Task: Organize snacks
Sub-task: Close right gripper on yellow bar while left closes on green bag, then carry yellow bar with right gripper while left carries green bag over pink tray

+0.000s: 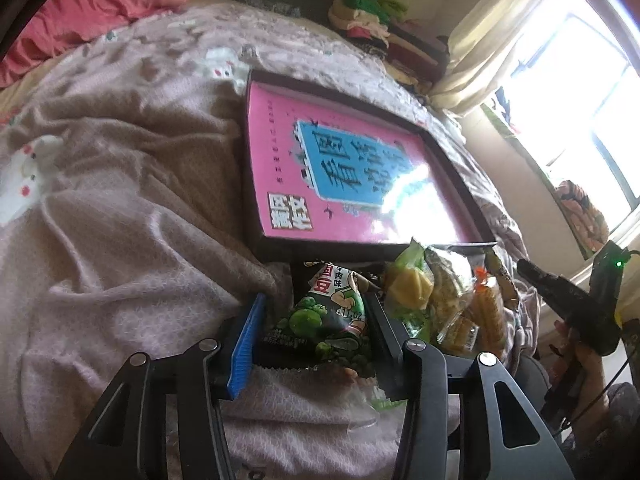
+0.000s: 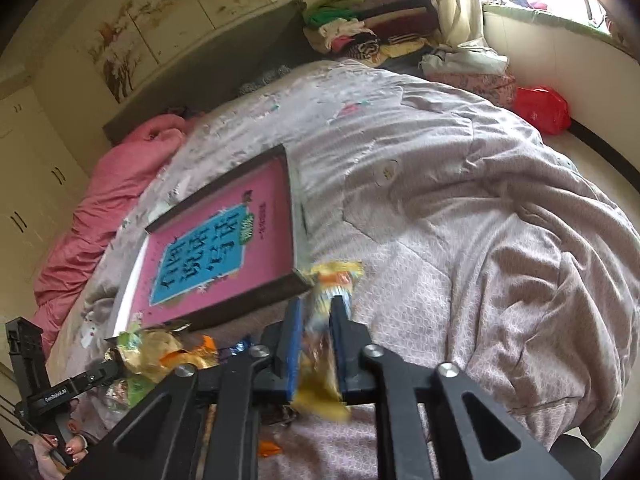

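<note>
Evidently both grippers loaded beside tray (image 1: 256, 184) on bed (image 1: 120, 200)
Left gripper (image 1: 312, 320) pinches green-pea packet (image 1: 332, 312); right gripper (image 2: 316, 340) clamps yellow snack packet (image 2: 320, 368), likely tray-bound

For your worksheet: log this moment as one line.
left gripper: around green pea packet | right gripper: shut on yellow snack packet | pink tray: empty
</note>
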`<move>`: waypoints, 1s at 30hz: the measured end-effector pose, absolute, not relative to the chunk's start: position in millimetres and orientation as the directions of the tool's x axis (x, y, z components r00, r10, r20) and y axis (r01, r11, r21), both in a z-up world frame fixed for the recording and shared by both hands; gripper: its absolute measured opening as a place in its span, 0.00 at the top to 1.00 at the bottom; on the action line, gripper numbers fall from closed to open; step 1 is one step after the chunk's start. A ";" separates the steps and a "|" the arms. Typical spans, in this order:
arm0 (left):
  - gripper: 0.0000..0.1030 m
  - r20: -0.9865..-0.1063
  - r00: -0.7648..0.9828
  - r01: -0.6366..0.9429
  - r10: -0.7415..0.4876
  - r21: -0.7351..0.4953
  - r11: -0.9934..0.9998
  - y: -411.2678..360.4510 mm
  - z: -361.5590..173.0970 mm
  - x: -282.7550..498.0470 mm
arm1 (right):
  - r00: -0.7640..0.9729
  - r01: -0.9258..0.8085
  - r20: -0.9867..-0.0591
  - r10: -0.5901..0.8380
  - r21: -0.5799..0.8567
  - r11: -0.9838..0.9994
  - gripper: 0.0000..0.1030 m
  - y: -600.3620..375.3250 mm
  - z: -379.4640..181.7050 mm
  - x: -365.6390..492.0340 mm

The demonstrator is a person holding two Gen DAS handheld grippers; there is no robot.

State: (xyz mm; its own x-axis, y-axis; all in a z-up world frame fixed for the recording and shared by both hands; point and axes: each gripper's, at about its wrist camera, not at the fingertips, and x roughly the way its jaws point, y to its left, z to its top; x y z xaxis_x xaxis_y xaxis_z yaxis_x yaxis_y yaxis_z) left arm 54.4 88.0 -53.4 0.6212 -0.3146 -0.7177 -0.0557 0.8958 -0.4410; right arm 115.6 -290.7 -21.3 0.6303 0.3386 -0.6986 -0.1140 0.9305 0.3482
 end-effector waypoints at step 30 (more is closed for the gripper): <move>0.51 -0.686 0.678 -0.053 -0.265 -0.405 0.913 77.6 -14.0 56.7 | 0.564 -0.140 -0.779 0.276 0.239 0.961 0.81 -277.2 -51.7 129.1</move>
